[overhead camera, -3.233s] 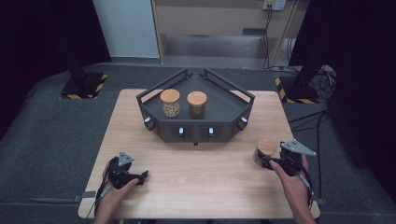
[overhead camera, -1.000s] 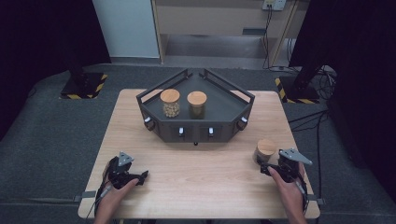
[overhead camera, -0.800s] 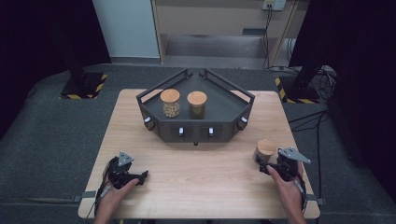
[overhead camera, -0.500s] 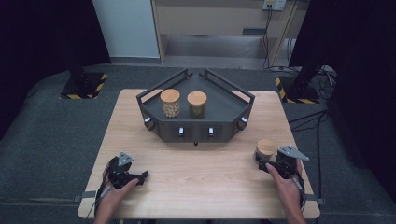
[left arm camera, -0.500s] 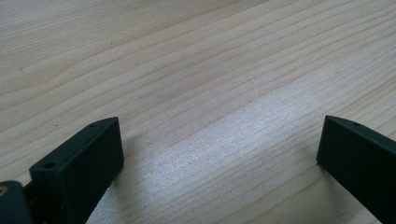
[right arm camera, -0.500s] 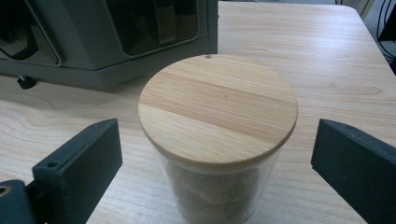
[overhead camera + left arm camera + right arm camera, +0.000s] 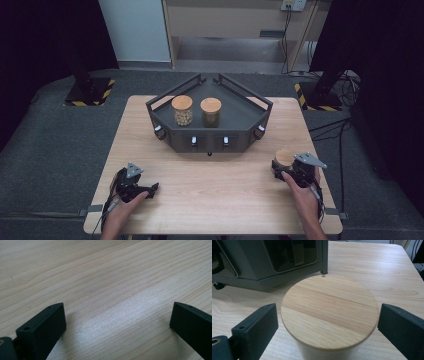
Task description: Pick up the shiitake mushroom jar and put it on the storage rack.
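A pale jar with a round wooden lid (image 7: 283,156) (image 7: 329,310) stands on the wooden table (image 7: 220,185) at the right, in front of the dark tray. My right gripper (image 7: 279,166) (image 7: 328,317) reaches around it from the near side, one jaw on each side of the lid. The jaws have just been closing; a thin gap still shows at the left jaw, so the gripper is open. My left gripper (image 7: 152,189) (image 7: 117,315) rests low at the table's near left, open over bare wood.
A dark angular tray (image 7: 250,131) (image 7: 274,265) stands at the table's far middle and holds two wooden-lidded jars, one with pale contents (image 7: 182,110) and one with dark contents (image 7: 210,111). Cables lie on the floor at the right.
My right hand has edged forward to the jar, so its jaws now flank the lid. The left hand and its gripper have stayed put.
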Motion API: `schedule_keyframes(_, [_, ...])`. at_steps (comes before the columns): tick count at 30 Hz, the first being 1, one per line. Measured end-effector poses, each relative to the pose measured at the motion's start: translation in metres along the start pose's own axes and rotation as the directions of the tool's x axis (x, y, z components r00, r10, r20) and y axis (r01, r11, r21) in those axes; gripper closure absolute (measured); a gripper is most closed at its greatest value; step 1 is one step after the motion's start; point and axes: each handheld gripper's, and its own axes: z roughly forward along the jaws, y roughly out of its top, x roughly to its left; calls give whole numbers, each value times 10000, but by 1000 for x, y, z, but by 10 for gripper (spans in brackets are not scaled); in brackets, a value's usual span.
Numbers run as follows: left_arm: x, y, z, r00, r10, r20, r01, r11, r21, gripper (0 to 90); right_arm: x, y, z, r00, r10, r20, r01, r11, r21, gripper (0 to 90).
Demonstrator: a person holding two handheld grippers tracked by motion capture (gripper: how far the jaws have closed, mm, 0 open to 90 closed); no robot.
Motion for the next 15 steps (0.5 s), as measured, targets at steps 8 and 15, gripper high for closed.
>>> schedule_keyframes(8, [0,0,0,10000,2,-2,-2,10000,-1,0,2,2,5,10000,-10,66,9,9999,110,61])
schedule_keyframes(15, [0,0,0,10000,1,-2,-1,10000,0,0,3,2,7,9999,-54,117,52,9998,167,93])
